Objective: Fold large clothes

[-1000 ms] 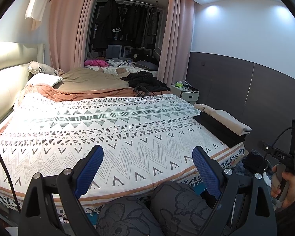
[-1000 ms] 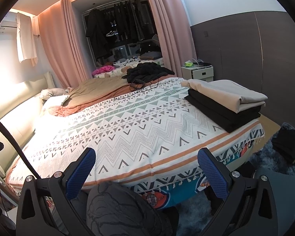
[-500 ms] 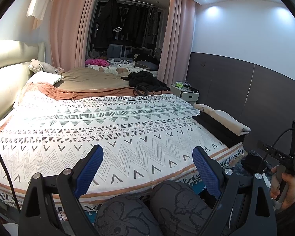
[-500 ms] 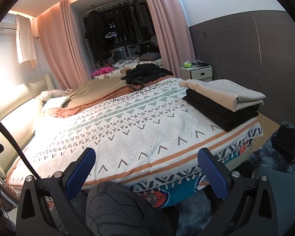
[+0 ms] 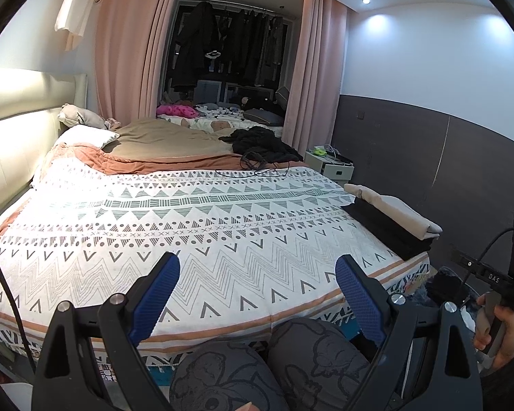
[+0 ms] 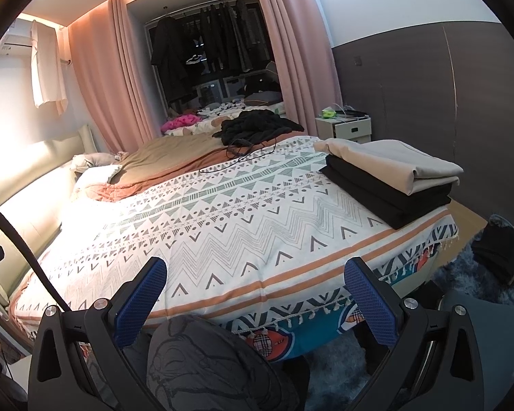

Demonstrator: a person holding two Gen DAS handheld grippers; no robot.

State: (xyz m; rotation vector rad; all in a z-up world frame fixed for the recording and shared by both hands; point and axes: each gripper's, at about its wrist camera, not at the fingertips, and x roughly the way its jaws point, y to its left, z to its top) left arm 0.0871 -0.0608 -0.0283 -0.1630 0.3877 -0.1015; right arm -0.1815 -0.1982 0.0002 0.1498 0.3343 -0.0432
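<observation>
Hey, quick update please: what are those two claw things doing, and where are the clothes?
Left gripper open, empty. Right gripper open, empty. Folded stack at bed corner; black clothes heap far end. Nothing blocking.

Folded stack [image 6: 390,179] on bed's [image 6: 222,226] right edge, nightstand [image 6: 349,128] behind

The left gripper [image 5: 257,284] hangs wide open over the patterned bedspread [image 5: 195,226]; folded clothes [image 5: 390,219] sit stacked at three o'clock.

Two folded garments [image 6: 390,178], one bedspread [image 6: 222,219]
</observation>
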